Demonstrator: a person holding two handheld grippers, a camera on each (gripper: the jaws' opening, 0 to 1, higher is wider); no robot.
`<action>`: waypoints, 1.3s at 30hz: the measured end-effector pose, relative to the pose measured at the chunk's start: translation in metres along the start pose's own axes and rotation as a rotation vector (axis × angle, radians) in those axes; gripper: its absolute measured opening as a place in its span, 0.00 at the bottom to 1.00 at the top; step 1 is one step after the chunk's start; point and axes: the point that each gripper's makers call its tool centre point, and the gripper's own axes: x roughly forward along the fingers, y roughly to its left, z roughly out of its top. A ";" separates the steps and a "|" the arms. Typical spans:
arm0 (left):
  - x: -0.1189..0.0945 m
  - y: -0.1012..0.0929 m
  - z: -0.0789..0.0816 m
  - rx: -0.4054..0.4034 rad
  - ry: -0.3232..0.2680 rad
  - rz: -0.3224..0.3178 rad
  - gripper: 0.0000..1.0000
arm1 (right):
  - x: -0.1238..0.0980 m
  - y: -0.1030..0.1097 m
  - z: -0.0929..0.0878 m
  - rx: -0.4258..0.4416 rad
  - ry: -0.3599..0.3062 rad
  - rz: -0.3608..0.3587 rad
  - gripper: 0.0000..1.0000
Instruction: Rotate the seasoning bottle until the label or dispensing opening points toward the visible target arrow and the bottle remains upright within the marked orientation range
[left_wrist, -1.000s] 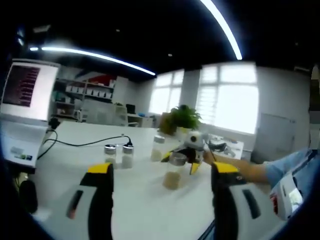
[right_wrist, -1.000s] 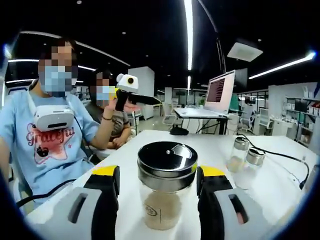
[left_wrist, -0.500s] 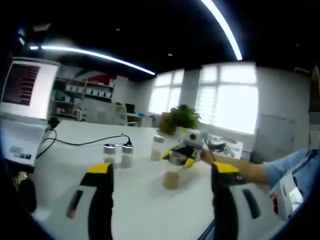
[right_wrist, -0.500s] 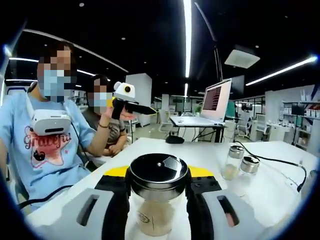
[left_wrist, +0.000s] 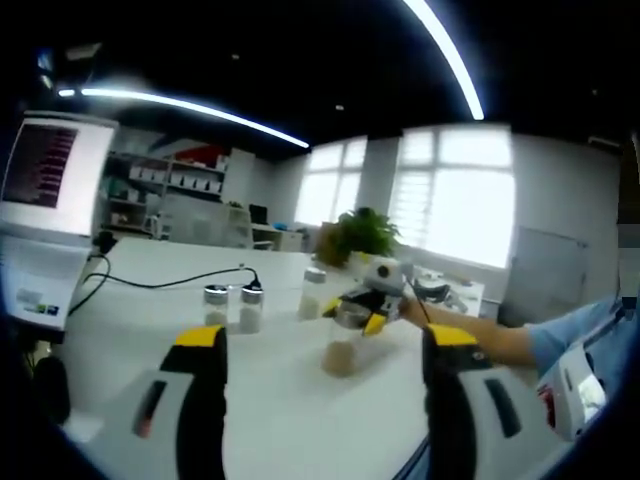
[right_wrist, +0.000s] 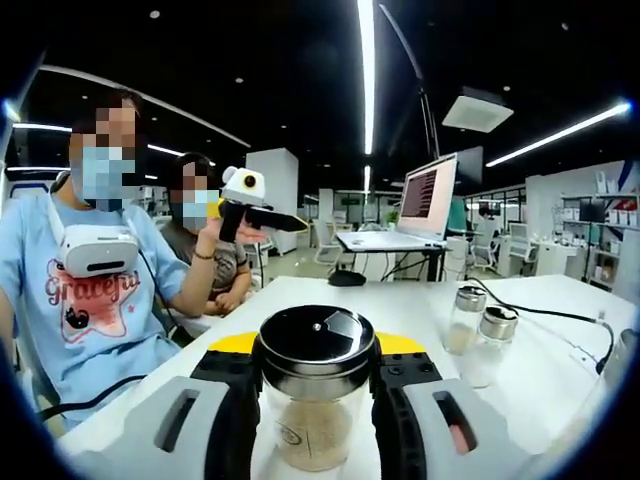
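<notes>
The right gripper (right_wrist: 315, 400) is clamped around the seasoning bottle (right_wrist: 315, 405), its yellow-tipped jaws pressed against the glass just under the shiny black lid (right_wrist: 316, 336). The bottle stands upright on the white desk (right_wrist: 520, 395), filled partway with a pale brown powder. A small round mark is printed low on the glass, too small to read. On the lid, a lighter wedge-shaped flap sits toward the far right side.

From the left gripper view, the same bottle (left_wrist: 341, 345) sits out in the middle of the desk (left_wrist: 290, 420), well ahead of the left gripper (left_wrist: 325, 345), with the right gripper (left_wrist: 365, 300) closed on it from the right and a hand and blue sleeve (left_wrist: 560, 335) behind it. The left gripper is held up off the desk with its jaws spread wide, nothing between them.

Two small shakers (right_wrist: 478, 335) with silver caps stand side by side on the desk, to the right of the held bottle in the right gripper view, next to a black cable (right_wrist: 545, 318). A taller jar (left_wrist: 313, 293) stands farther back beside a potted plant (left_wrist: 365, 235). A monitor (right_wrist: 428, 195) shows lines of text too fine to read.

The person holding the grippers wears a light blue T-shirt (right_wrist: 85, 300) with "Graceful" printed in red script, and a white headset hangs at the neck. A second person sits close behind.
</notes>
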 end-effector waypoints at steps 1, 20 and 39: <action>0.000 0.000 0.000 0.000 0.000 0.001 0.84 | 0.000 0.000 0.000 0.004 0.003 -0.005 0.41; -0.001 -0.001 -0.001 0.000 0.002 0.004 0.84 | 0.001 -0.007 -0.006 0.039 0.106 -0.209 0.41; -0.003 0.000 -0.001 -0.004 0.001 0.010 0.84 | -0.005 -0.024 -0.011 0.102 0.192 -0.539 0.41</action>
